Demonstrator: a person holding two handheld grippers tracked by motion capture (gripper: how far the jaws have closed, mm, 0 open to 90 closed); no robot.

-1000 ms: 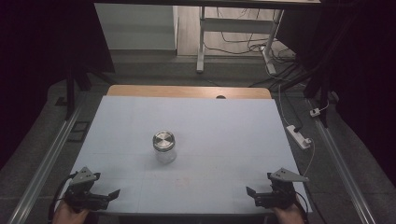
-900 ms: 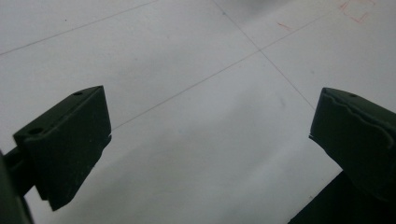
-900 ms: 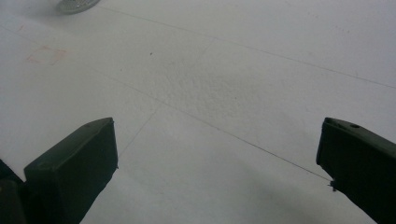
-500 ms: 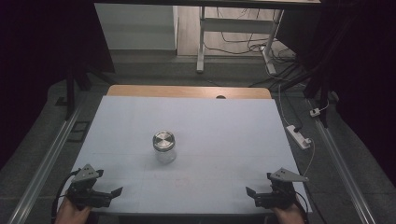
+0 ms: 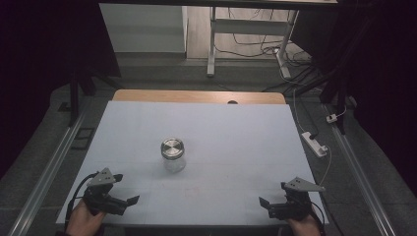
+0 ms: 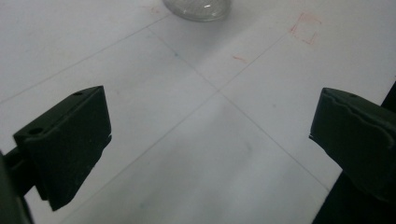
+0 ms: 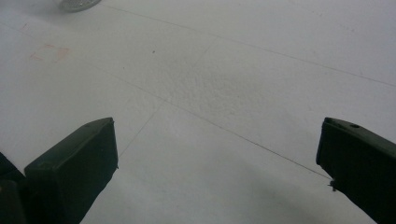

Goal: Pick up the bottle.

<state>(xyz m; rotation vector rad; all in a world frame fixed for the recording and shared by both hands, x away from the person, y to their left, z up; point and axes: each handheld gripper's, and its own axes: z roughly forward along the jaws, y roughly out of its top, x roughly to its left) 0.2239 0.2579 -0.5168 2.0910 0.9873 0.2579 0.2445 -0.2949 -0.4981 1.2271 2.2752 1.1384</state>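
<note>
Creeping is about all the left gripper (image 5: 129,201) has done since a second ago: it has edged a little inward along the tabletop's (image 5: 246,128) near edge, its jaws turned toward the middle. The right gripper (image 5: 265,205) sits at the near right corner much as it did. Both are spread wide with nothing between the jaws, which the two gripper views confirm, bare white surface showing in each gap.

The jar (image 5: 173,155) stands upright a little left of the tabletop's centre, nearer the near edge than the far one, metal lid (image 5: 172,147) on, well apart from either gripper. It hasn't budged. To my eye that small shift by the left hand is the start of a reach for the jar, with the work itself not yet begun.

Hard to read: both gripper views cut the jar off at their top edges, a sliver of glass base and no more. Whether anything is inside the jar I can't tell from up here. Faint red marks (image 6: 306,29) on the surface are too pale to make out.
</note>
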